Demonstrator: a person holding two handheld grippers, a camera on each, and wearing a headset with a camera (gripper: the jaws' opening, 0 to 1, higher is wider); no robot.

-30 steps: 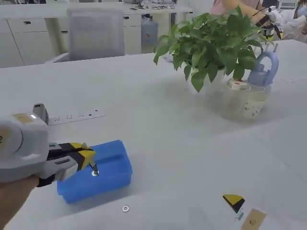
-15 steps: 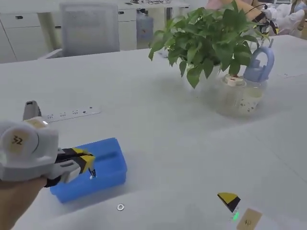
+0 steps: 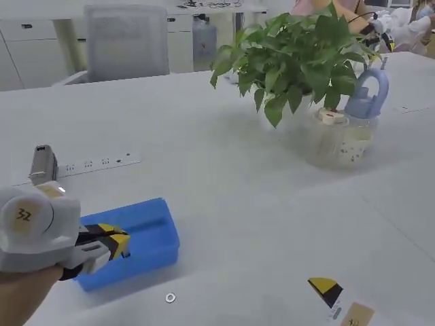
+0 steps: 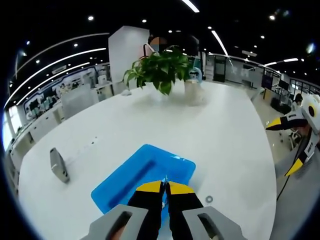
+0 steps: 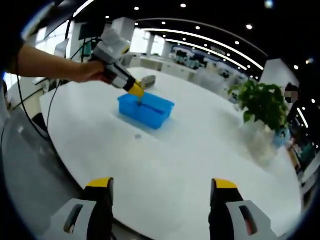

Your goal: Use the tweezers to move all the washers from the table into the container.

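A blue container (image 3: 151, 234) stands on the white table at the near left, and it also shows in the left gripper view (image 4: 145, 167) and the right gripper view (image 5: 150, 107). My left gripper (image 3: 122, 243) hovers at its near left edge, jaws shut (image 4: 165, 186) on thin tweezers whose tip (image 5: 139, 100) points down into the container. One small washer (image 3: 170, 297) lies on the table just in front of the container (image 4: 209, 199). My right gripper (image 5: 162, 184) stands open and empty at the near right (image 3: 325, 288).
A potted plant (image 3: 292, 54) and a clear bottle with a blue cap (image 3: 353, 129) stand at the far right. A power strip (image 3: 102, 164) and a small grey device (image 3: 42, 163) lie at the left. An office chair (image 3: 126, 41) stands behind the table.
My left gripper has drawn back toward me and to the left, from over the container's middle to its near edge. The right gripper has stayed put.
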